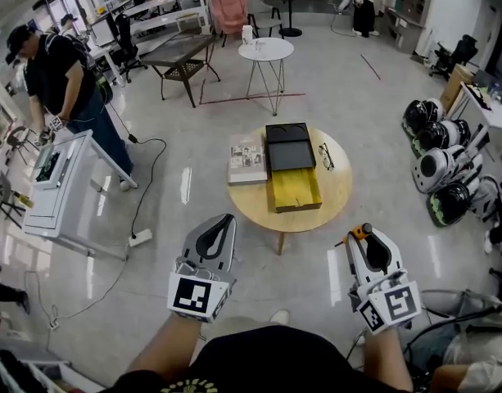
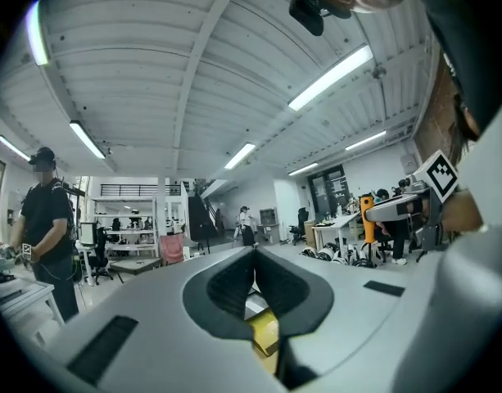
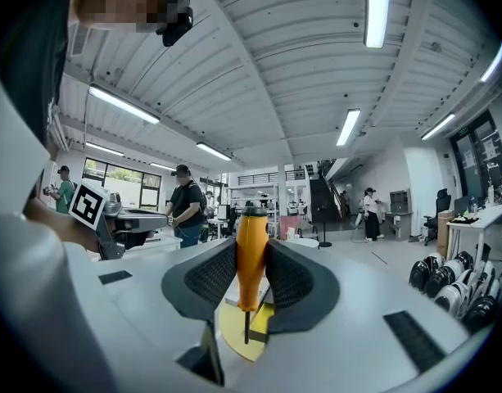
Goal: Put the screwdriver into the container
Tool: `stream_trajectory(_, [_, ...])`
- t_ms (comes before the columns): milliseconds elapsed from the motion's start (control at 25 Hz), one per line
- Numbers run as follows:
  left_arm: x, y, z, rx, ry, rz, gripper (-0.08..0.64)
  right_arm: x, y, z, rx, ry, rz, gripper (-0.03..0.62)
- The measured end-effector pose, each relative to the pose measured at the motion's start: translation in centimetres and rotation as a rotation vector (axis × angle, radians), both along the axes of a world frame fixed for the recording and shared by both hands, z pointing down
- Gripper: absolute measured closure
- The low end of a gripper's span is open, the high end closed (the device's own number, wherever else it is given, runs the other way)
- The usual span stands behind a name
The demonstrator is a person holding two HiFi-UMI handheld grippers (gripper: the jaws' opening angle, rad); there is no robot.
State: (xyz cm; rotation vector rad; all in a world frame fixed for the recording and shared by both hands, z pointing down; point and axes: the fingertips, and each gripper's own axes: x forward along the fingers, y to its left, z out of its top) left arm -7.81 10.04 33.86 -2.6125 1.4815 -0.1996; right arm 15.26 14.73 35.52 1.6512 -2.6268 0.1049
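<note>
Head view first: the round pale wooden table (image 1: 342,193) sits ahead and well apart from both tools. On it is the open yellow box-shaped container (image 1: 296,190), touching a flat black box (image 1: 287,146) on its far side. A printed booklet (image 1: 247,163) lies just to the left, and a pair of dark-framed glasses (image 1: 326,156) to the right. The left gripper (image 1: 225,223) and right gripper (image 1: 365,240) are both low in the frame, over bare floor and short of the table. At the right one's tip is the orange-handled screwdriver (image 1: 362,230).

Over to the left gripper view: the tongs are pressed together, dark pads meeting in a thin seam with nothing between them. A sliver of yellow shows beyond them, most likely the container.

Now the right gripper view: the tongs are clamped on the screwdriver's orange handle, one ribbed pad on each side. The handle is close to upright and the thin metal shaft points down toward the table edge far below.

By my reckoning the pick-up is done. The carry to the table, lining up over the yellow container and letting go are all left to do. The container looks empty from here.
</note>
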Motion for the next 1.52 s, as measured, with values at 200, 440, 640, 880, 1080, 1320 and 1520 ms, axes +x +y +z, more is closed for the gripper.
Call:
stream_trajectory(200, [0.6, -0.1, -0.2, 0.007, -0.012, 0.003, 0.541, 0.4, -0.1, 0.1, 0.001, 0.003, -0.002, 0.468])
stream_trajectory(440, [1.4, -0.5, 0.5, 0.013, -0.015, 0.040, 0.541, 0.7, -0.8, 0.5, 0.002, -0.001, 0.011, 0.468])
stream_trajectory(640, [1.9, -2.0, 0.5, 0.018, -0.025, 0.076, 0.541, 0.6, -1.9, 0.8, -0.004, 0.001, 0.026, 0.468])
stream_trajectory(880, [2.4, -4.1, 1.1, -0.002, -0.028, 0.110, 0.542, 0.5, -3.8, 0.8, -0.008, -0.009, 0.040, 0.468])
stream_trajectory(1080, [2.6, -6.2, 1.3, -0.017, -0.018, 0.134, 0.541, 0.5, -5.5, 1.1, -0.021, -0.014, 0.058, 0.468])
stream_trajectory(1320, [2.6, -7.8, 1.6, -0.038, -0.046, 0.135, 0.542, 0.4, -6.5, 1.2, -0.028, -0.014, 0.065, 0.468])
stream_trajectory(1520, [3.4, -7.2, 1.6, -0.028, -0.019, 0.160, 0.541, 1.0, -5.9, 1.4, -0.037, -0.017, 0.072, 0.468])
